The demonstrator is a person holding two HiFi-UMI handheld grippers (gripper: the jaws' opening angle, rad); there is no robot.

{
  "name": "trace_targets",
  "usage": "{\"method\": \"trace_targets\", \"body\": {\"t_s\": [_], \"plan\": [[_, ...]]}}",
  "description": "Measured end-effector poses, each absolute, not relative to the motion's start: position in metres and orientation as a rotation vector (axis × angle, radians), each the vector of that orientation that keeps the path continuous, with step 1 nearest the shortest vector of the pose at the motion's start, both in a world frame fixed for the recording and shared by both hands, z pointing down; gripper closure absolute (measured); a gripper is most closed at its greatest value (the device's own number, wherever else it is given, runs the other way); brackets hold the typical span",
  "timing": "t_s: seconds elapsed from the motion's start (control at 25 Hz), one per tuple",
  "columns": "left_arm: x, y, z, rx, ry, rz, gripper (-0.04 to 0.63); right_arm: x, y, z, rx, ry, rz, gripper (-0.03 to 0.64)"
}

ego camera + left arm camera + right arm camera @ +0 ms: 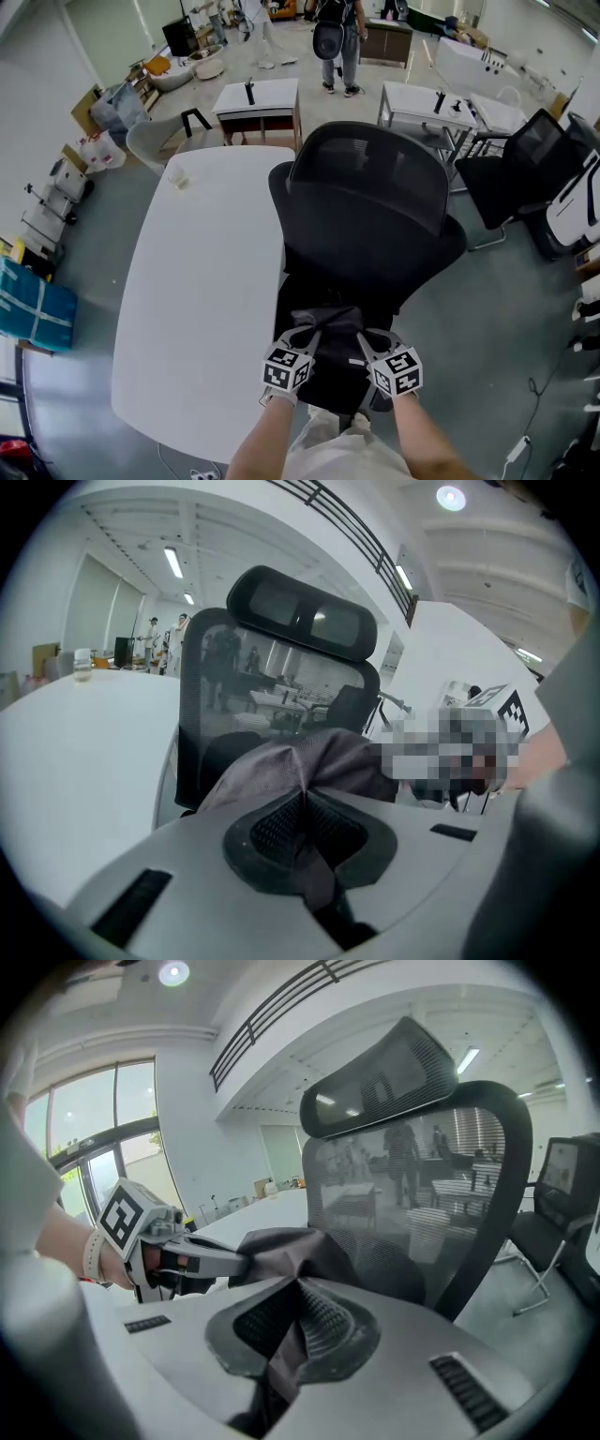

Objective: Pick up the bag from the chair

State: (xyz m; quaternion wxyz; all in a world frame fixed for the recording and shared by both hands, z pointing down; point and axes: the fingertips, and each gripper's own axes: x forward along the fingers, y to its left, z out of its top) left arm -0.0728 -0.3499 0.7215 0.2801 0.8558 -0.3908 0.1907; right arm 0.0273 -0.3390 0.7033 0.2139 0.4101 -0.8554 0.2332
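A black mesh-backed chair stands on a grey floor. A dark bag is over its seat at 6 o'clock; whether the two touch is unclear. Just beside the chair, at 9 o'clock, a white rounded bench carries one small cup near its far, 12 o'clock end.

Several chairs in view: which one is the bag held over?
The black mesh-back chair right before the person, beside the white table; the left gripper and right gripper pinch the dark bag there.
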Motion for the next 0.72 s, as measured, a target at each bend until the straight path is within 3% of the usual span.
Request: {"method": "trace_targets", "body": {"t_s": [0.72], "plan": [[-0.061, -0.361, 0.533, 2.512, -1.271, 0.179, 0.571, 0.048, -0.353, 0.528, 1.315, -2.698, 0.449, 0.595]]}}
